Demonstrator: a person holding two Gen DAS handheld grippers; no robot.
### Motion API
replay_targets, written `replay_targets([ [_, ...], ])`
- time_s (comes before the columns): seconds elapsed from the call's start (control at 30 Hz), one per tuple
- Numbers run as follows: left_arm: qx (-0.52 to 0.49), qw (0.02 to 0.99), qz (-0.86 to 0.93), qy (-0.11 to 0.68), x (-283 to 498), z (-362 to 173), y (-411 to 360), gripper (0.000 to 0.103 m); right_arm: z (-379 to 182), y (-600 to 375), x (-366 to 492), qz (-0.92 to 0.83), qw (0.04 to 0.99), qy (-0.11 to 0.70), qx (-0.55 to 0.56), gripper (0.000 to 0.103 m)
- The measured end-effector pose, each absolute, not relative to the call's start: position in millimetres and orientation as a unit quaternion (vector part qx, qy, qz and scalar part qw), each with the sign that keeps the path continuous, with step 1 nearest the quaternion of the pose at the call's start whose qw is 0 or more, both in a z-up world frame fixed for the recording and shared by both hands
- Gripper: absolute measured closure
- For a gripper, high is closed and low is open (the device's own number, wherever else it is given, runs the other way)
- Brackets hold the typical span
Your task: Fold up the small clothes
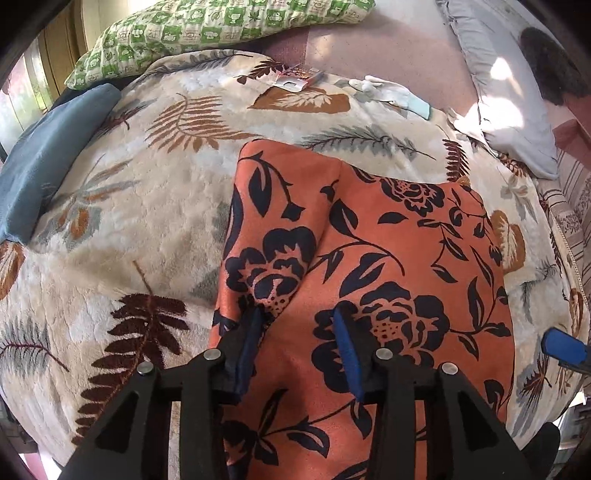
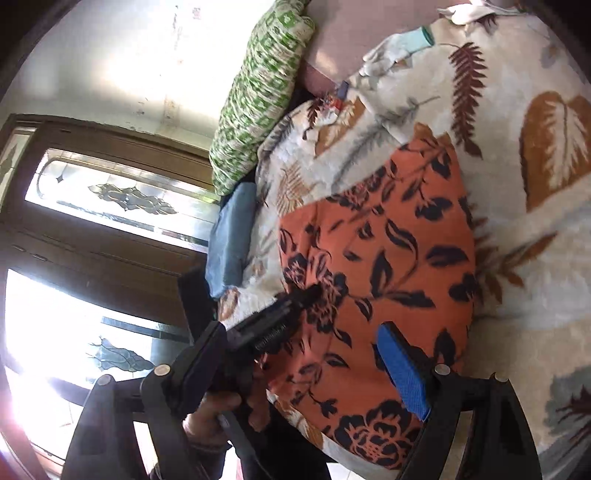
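An orange garment (image 1: 369, 236) printed with dark flowers lies folded on the cream leaf-patterned blanket (image 1: 147, 206). One flap is laid over its left side with a crease down the middle. My left gripper (image 1: 299, 317) points down over the garment's near part. Its blue-padded jaws stand apart, with the cloth lying flat below and nothing pinched between them. In the right wrist view the same garment (image 2: 388, 258) sits ahead, and the left gripper (image 2: 310, 293), held by a hand (image 2: 214, 410), rests at its left edge. My right gripper (image 2: 301, 328) hovers wide open above the garment's near edge, holding nothing.
A green checked pillow (image 1: 207, 33) and a folded blue cloth (image 1: 48, 158) lie at the blanket's far left. A small packet (image 1: 295, 79) and pale gloves (image 1: 391, 94) sit at the far edge. A grey pillow (image 1: 509, 110) is at the right. A wooden window frame (image 2: 103, 229) stands beyond the bed.
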State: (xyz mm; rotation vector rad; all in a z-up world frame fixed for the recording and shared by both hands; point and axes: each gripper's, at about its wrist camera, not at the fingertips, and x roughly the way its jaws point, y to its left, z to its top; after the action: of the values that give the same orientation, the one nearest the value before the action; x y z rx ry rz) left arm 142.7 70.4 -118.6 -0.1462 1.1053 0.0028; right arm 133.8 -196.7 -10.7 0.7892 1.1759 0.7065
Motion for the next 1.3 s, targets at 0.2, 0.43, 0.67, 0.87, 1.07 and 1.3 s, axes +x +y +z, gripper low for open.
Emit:
replay_targets([
  [0.2,-0.086,0.844,-0.011,0.529,143.4,-118.6,76.2,0.06,-75.4,-188.0,155.6,0.269,0.642,0.607,0.382,0.017],
  [0.43,-0.123,0.839,-0.027,0.529,142.4,-109.6,82.4,0.061,-68.6,-177.2,154.0,0.253,0.665,0.623,0.325,0.016],
  [0.67,-0.239,0.849,-0.044,0.469,126.1,-69.8,149.0,0.059,-66.8,-175.1,152.6,0.26,0.667,0.626,0.309,0.017],
  [0.87,-0.336,0.794,-0.076,0.501,109.5,-112.4,186.8,0.056,-68.1,-169.0,156.1,0.258,0.667,0.627,0.309,0.017],
  [1.07,-0.355,0.758,-0.143,0.528,100.7,-139.0,171.0,0.039,-73.6,-169.3,161.0,0.255,0.659,0.633,0.317,0.017],
  [1.3,-0.371,0.748,-0.153,0.529,94.2,-158.0,168.5,0.061,-70.5,-162.5,162.5,0.247,0.664,0.638,0.301,0.017],
])
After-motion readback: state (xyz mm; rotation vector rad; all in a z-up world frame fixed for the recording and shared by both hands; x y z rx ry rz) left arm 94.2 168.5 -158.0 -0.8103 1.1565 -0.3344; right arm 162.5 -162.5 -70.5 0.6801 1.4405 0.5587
